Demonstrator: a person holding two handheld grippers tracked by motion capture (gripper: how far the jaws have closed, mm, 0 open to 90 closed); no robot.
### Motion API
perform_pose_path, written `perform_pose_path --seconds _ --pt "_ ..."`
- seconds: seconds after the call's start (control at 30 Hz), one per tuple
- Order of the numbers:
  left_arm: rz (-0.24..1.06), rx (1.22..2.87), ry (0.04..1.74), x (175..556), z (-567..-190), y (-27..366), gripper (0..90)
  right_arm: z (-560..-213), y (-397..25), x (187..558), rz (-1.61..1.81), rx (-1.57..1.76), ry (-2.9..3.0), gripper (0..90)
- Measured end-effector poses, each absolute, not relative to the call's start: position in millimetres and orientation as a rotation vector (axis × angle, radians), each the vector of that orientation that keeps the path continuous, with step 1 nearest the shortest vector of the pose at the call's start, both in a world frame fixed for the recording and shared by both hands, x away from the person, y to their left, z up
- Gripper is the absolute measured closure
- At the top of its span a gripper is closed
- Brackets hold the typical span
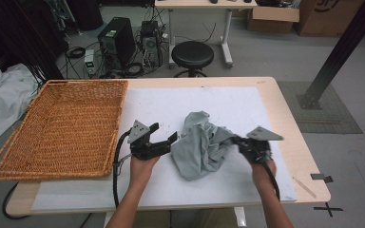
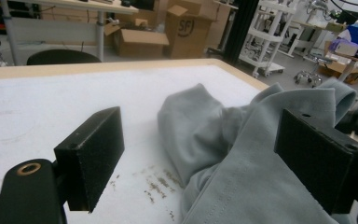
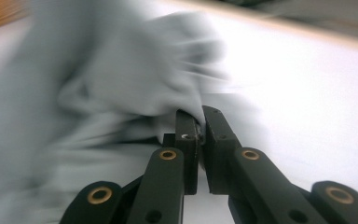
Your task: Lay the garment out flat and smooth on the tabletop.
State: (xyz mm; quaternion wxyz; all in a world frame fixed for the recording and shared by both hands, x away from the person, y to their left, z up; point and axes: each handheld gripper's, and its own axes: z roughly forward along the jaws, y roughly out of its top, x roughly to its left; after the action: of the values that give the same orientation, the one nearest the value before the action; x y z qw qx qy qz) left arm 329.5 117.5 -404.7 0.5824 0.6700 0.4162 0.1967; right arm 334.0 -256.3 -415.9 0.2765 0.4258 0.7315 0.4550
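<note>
Cloth, a crumpled grey garment, lies mid-tabletop. The right hand-held gripper is clamped on its edge; the left hand-held gripper gapes beside it and should bite a seam squarely before lifting toward the wicker basket.

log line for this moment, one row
right gripper shut on grey cloth | left gripper open beside cloth | wicker basket at left

Soft matt grey cloth, woven wicker basket, seemingly matt white table cover.
</note>
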Motion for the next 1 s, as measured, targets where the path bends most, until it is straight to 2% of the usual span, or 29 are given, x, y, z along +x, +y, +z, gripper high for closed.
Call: perform_pose_path --seconds 0.1,0.13,0.2,0.33,0.43,0.53,0.63,0.67,0.73,0.77,0.9,1.0 --pt "0.449 1.569 0.962 329 -405 116 16.5 -413 -285 335 1.160 1.323 1.777 84.3" --pt "0.446 1.569 0.960 329 -406 115 16.7 -413 -288 335 1.153 1.334 1.784 79.6" --pt "0.441 1.577 0.955 330 -406 114 16.9 -410 -286 332 1.158 1.327 1.791 61.4" --pt "0.433 1.581 0.951 330 -407 113 17.1 -400 -272 318 1.284 1.235 1.823 52.5" --pt "0.429 1.591 0.950 331 -408 113 17.4 -404 -247 317 1.384 1.131 2.044 44.7" --pt "0.425 1.596 0.950 331 -409 113 17.4 -414 -223 313 1.349 1.055 2.134 45.9" --pt "0.419 1.593 0.949 331 -409 113 17.6 -431 -203 322 1.128 1.000 2.248 48.5" --pt "0.418 1.594 0.947 331 -409 112 17.7 -436 -201 326 1.046 0.995 2.277 54.9" --pt "0.417 1.598 0.944 331 -409 112 17.9 -438 -205 332 0.933 0.969 2.267 83.3" --pt "0.416 1.601 0.942 332 -410 111 18.0 -436 -210 335 0.923 0.993 2.225 86.7" --pt "0.404 1.613 0.943 332 -411 110 18.1 -421 -245 356 0.955 1.203 1.936 84.7" --pt "0.406 1.609 0.938 332 -411 110 18.6 -409 -253 361 1.033 1.254 1.905 65.8"
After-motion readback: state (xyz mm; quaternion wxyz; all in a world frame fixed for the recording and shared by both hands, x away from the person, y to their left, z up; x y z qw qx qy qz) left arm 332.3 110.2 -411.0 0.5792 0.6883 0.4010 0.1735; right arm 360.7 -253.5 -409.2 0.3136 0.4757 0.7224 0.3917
